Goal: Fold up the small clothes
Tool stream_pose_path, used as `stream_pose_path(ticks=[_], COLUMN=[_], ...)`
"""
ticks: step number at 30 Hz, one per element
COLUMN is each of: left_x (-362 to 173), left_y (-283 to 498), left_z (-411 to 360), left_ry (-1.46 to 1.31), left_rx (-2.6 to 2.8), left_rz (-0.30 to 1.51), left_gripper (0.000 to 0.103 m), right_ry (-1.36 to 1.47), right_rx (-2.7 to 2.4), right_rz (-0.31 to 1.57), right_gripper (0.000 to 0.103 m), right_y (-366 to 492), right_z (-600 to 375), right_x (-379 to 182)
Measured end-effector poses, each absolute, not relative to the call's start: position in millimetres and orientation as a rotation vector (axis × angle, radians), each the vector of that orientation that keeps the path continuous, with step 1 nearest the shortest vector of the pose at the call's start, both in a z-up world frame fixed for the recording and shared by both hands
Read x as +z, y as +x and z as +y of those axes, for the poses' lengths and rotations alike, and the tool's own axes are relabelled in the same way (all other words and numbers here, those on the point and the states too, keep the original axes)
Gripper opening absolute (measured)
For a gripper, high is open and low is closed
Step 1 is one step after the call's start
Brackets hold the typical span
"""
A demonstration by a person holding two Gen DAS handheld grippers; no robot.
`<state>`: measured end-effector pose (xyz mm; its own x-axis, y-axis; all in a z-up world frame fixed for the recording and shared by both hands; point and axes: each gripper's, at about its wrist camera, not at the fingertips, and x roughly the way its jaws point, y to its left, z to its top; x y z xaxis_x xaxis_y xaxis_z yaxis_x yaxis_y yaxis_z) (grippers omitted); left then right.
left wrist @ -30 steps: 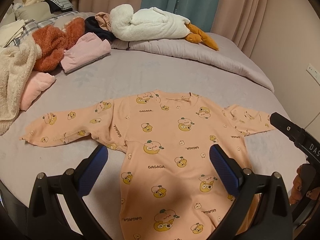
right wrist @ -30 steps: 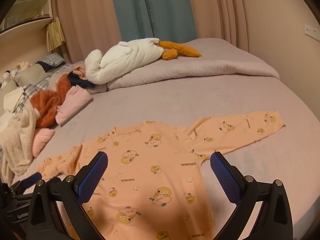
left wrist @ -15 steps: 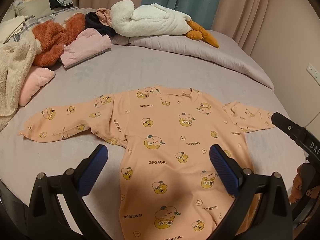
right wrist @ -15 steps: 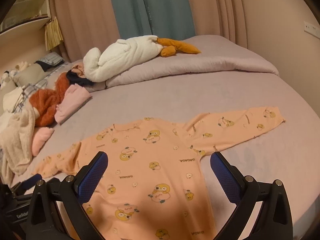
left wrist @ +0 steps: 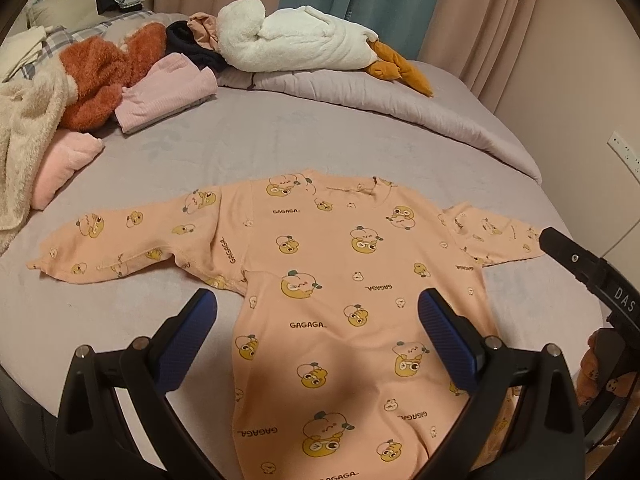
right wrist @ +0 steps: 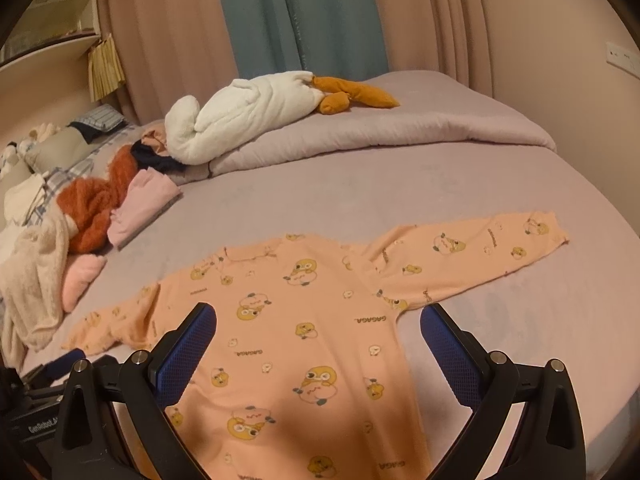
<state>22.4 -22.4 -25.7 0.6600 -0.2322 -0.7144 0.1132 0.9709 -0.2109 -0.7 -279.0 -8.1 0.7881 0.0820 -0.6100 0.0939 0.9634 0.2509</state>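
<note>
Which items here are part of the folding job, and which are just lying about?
Job: peach printed top, spread flat; left gripper and right gripper, both open.

Lying about: white goose plush, rust fuzzy garment, folded pink garment, cream fleece.

The peach top (left wrist: pixel 336 280) lies flat on the bed (left wrist: pixel 280 136), front up, neckline toward the pillows, both long sleeves spread wide to either side. It's printed all over with yellow cartoon characters and "GAGAGA" lettering. A small crease bunches under the left armpit; the hem runs out of view at the near edge.
</note>
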Motion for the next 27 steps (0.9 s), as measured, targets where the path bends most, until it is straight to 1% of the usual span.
stream_pose_path(ticks=[17,21,27], left_x=[-29,-33,-41], left_y=[27,31,39], left_z=[-21,-24,-28], left_ry=[-0.15,-0.15,-0.142], left_rx=[-0.19,-0.194,-0.189], left_rz=[0.842,0.852,0.872], left_gripper=[0.099,0.099,0.099], right_ry=[0.296,0.306,0.328], right_rx=[-0.024,-0.034,-0.054], right_rz=[0.678,0.688,0.695], right_gripper=[0.1,0.096,0.095], right_y=[0,2,3], right_z=[-288,-293,-304], right_x=[-12,-15,-23])
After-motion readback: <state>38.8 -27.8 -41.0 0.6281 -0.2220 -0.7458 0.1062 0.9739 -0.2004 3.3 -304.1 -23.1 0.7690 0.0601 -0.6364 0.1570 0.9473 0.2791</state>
